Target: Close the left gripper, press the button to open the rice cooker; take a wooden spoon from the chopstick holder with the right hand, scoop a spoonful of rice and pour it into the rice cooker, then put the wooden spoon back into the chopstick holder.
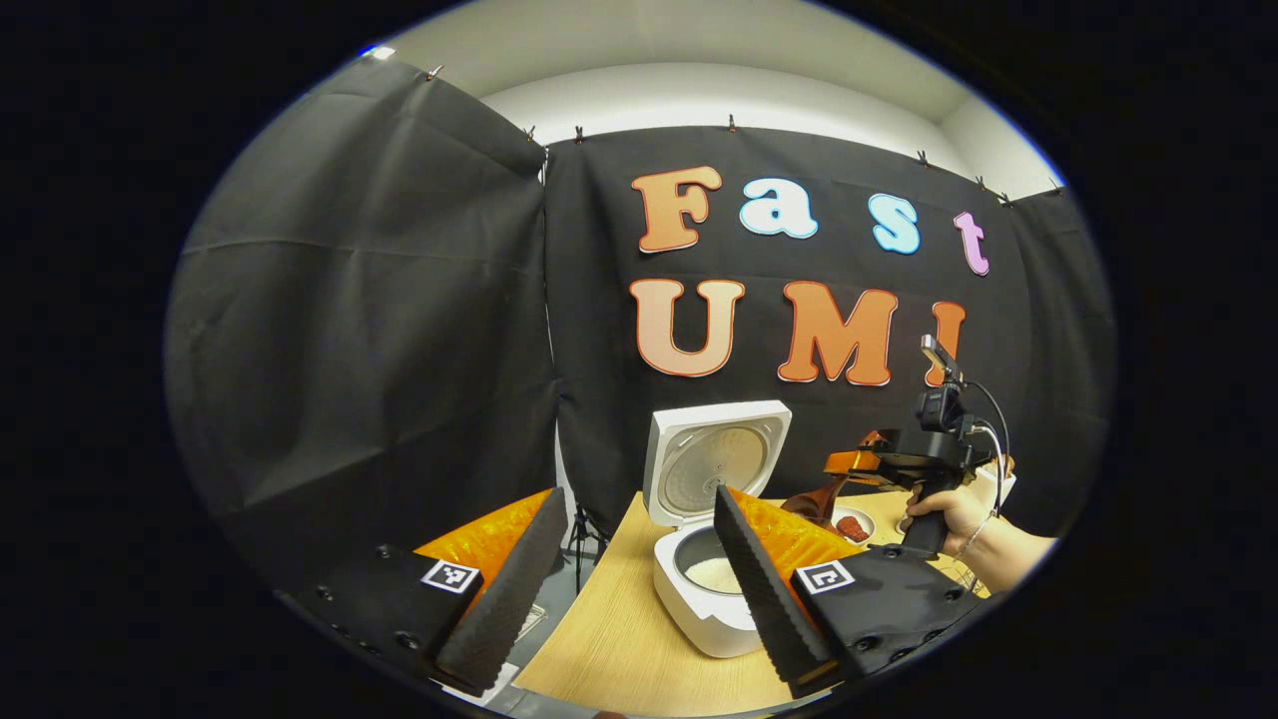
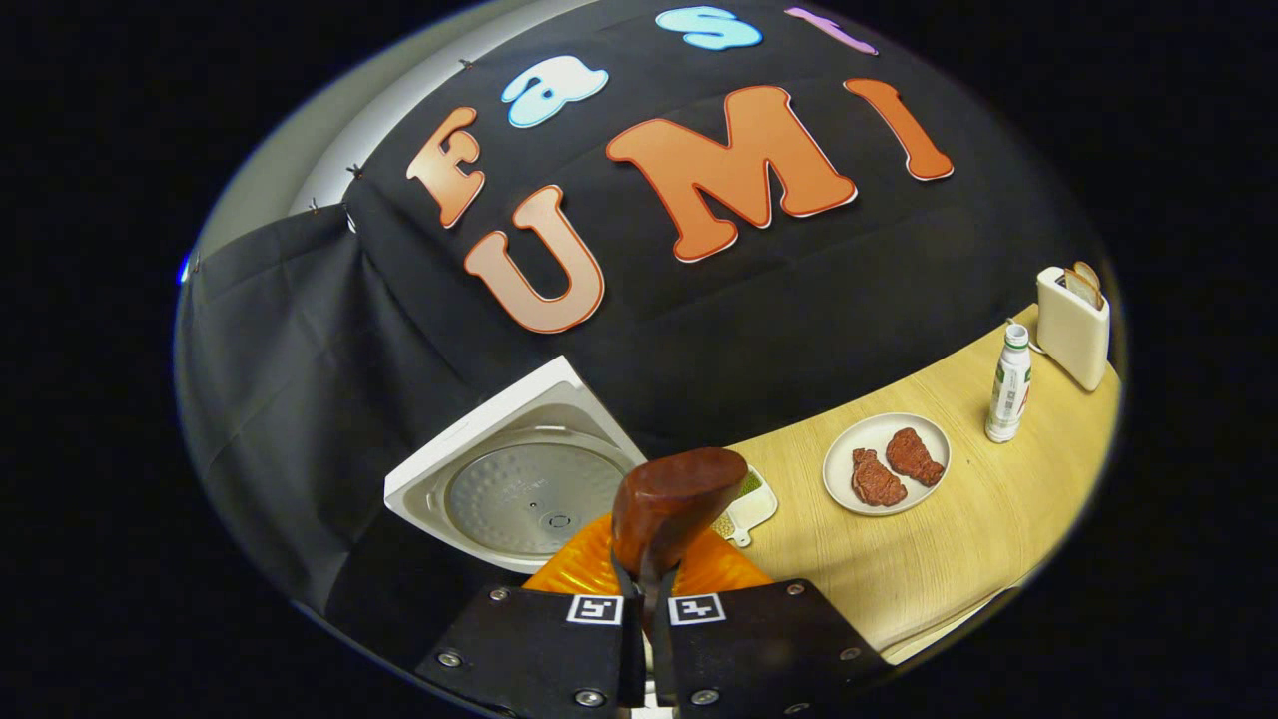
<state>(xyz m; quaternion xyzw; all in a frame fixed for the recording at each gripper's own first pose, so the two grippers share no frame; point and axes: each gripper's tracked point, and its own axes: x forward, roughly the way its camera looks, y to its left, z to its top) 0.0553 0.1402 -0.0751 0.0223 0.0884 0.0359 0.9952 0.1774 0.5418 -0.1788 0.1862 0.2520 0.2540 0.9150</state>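
Left gripper view: left gripper jaws released, idle over the tabletop edge. Cooker open, rice in the pot. Right gripper, held level in a hand, jaws clenched on the spoon, near the cooker. Step looks like the pour or just after; next probably return spoon to holder.

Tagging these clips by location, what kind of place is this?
Probably a mock kitchen booth: an open rice cooker on a wooden table, a plate of meat, and black cloth walls.
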